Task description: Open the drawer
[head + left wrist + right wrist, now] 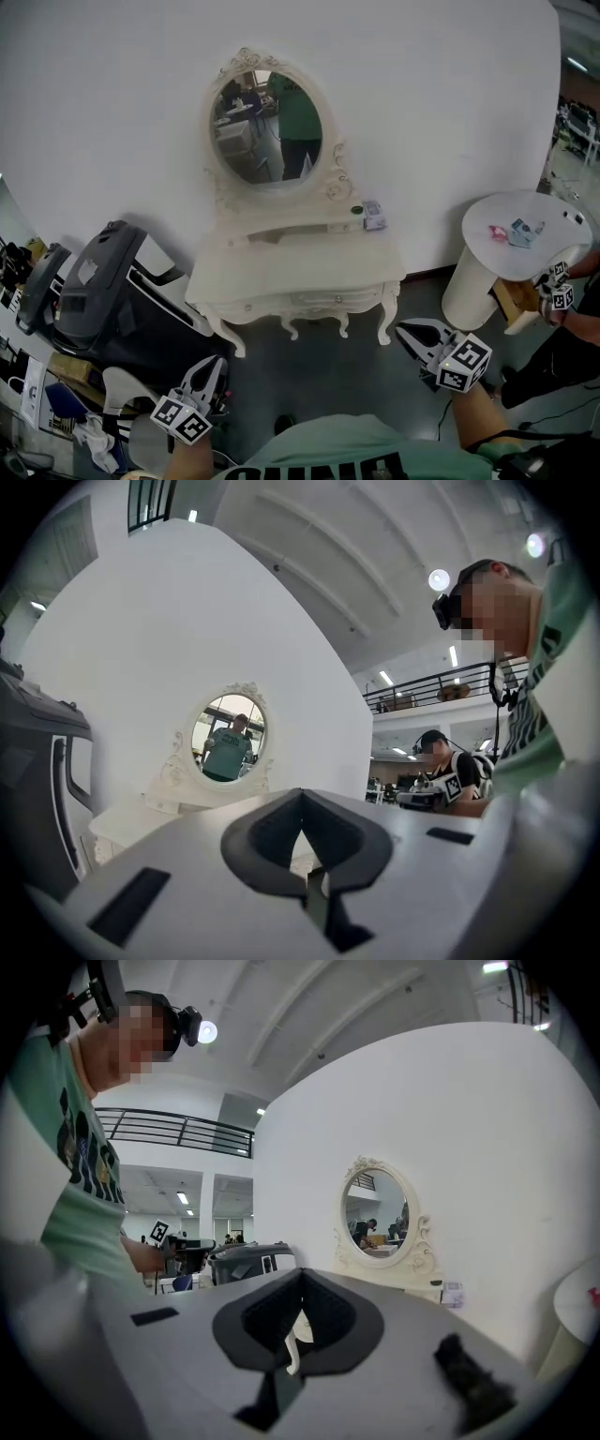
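A white carved dressing table [281, 258] with an oval mirror [267, 127] stands against the white wall. Its shallow drawer [300, 302] is set in the front rail and looks closed. My left gripper [212, 363] hangs low at the left, well short of the table, with its jaws together and nothing in them. My right gripper [404, 329] is near the table's right front leg, apart from it, jaws also together and empty. The left gripper view looks past the left gripper [301, 794] toward the mirror [228, 738]. In the right gripper view the right gripper [301, 1274] points left of the mirror [380, 1213].
A small box [374, 216] sits at the tabletop's back right. A dark grey machine [94, 291] stands on the floor at the left. A round white pedestal table [487, 272] carrying small items stands at the right, and beside it another person's hand holds a marker cube [560, 296].
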A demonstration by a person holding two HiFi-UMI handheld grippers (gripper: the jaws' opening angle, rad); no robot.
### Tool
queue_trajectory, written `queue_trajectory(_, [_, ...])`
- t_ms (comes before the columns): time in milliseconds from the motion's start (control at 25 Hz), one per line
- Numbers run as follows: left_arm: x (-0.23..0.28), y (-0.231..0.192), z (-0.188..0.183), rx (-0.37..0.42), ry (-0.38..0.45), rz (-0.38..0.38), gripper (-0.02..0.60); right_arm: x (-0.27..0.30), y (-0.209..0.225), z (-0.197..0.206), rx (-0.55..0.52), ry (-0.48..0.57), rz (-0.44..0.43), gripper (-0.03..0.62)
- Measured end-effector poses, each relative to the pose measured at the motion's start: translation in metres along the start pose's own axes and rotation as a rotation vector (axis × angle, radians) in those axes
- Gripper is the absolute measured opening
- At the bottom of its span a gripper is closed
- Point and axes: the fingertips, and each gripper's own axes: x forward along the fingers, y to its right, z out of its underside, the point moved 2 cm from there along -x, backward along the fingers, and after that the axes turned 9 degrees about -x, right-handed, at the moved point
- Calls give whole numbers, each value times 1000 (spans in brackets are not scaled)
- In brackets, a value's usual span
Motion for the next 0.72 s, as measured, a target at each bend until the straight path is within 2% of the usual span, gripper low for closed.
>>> queue_trajectory(160, [25, -29, -4, -18, -8, 67, 8, 12, 3, -2, -26, -23, 50, 11])
queue_trajectory(360, [57, -79, -33, -34, -6, 160, 9, 44, 8, -20, -33, -37, 151, 11])
queue_trajectory(560, [84, -129, -70, 13, -25, 263, 9, 88, 3, -48, -51, -16, 247, 11])
queue_trajectory(720, [96, -173, -85, 6, -44, 309, 9, 126, -6, -51, -40, -10, 296, 11])
